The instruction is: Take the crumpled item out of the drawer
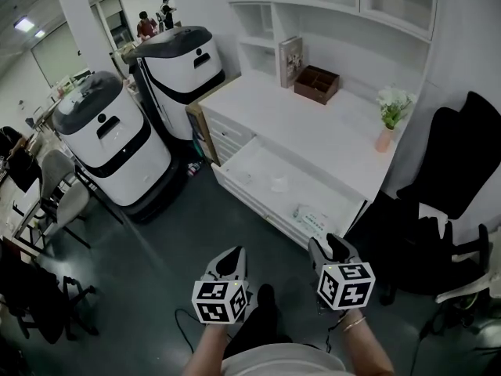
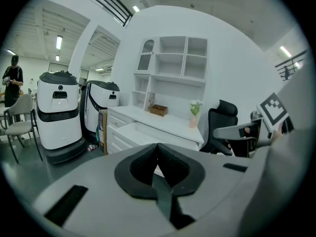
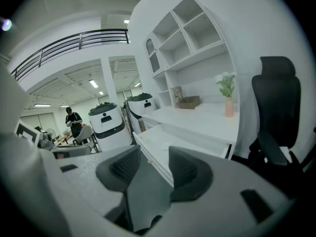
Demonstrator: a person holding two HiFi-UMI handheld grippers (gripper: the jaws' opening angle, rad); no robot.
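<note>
A person stands before a white cabinet (image 1: 329,128) with a two-jaw gripper in each hand, both held low and well short of the open white drawer (image 1: 252,203). The left gripper (image 1: 232,260) has its black jaws closed tip to tip on nothing, as its own view makes plain (image 2: 158,148). The right gripper (image 1: 329,246) has its jaws standing well apart and empty, with only the drawer front visible through the gap (image 3: 154,158). The small white crumpled item (image 1: 279,183) lies on the drawer floor near its middle, untouched, with a pale green-printed packet (image 1: 312,215) nearer the drawer's right front corner. Only the head view looks down into the drawer; both gripper views meet it nearly edge-on. The left gripper view alone takes in the right gripper's marker cube (image 2: 274,107). The right gripper view alone shows a dark balcony railing (image 3: 74,37) overhead. On the cabinet top sit a brown wooden box (image 1: 316,83) and a pink vase of white flowers (image 1: 384,138) (a black office chair (image 1: 462,159) stands to the right).
</note>
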